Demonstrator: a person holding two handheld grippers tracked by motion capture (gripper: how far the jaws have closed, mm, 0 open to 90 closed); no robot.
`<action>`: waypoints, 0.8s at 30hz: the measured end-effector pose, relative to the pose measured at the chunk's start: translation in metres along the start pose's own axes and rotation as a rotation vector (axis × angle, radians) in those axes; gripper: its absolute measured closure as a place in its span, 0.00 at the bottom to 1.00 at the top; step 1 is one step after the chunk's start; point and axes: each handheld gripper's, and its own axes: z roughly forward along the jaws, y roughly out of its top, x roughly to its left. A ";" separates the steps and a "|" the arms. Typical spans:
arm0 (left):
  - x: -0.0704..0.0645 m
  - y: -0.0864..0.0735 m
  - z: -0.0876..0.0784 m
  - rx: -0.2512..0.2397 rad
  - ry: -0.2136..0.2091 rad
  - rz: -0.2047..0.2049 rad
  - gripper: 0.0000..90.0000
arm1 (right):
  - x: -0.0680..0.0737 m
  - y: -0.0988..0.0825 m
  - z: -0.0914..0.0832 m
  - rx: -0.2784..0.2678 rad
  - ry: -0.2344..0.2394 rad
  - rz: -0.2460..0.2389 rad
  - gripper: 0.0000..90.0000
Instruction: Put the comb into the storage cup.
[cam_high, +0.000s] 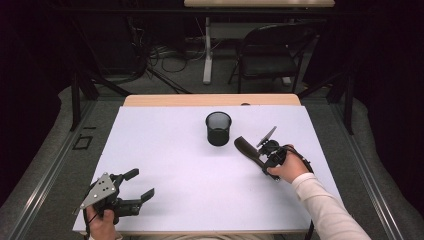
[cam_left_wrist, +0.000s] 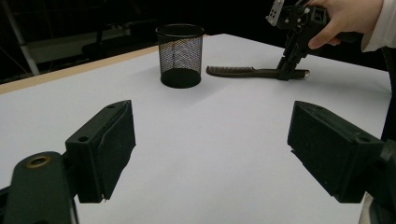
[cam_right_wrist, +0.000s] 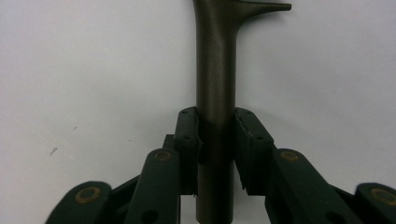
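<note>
Your right claw (cam_right_wrist: 217, 154) pinching tool handle (cam_right_wrist: 215, 79), tool lying flat near desk's right edge; lift and drop into mesh cup (cam_high: 218, 128) remain. Left claw (cam_high: 135, 185) spread, idle.

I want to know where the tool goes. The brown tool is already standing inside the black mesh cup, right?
Not quite. The brown tool lies flat on the white table beside the black mesh cup, not inside it. The right hand-held gripper is closed on its handle. The left gripper view shows this best.

No legible text, label, brand, number or sign on any surface in the high view or either gripper view.
</note>
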 end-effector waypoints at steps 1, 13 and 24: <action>0.000 0.000 0.000 0.000 0.000 0.000 0.17 | 0.000 0.000 -0.001 0.007 -0.001 -0.004 0.81; 0.000 0.000 0.000 0.000 -0.001 0.000 0.17 | 0.000 -0.001 -0.002 -0.002 0.001 -0.004 0.81; 0.000 0.000 0.001 0.004 -0.002 -0.004 0.17 | -0.001 -0.005 -0.008 -0.054 0.016 0.018 0.81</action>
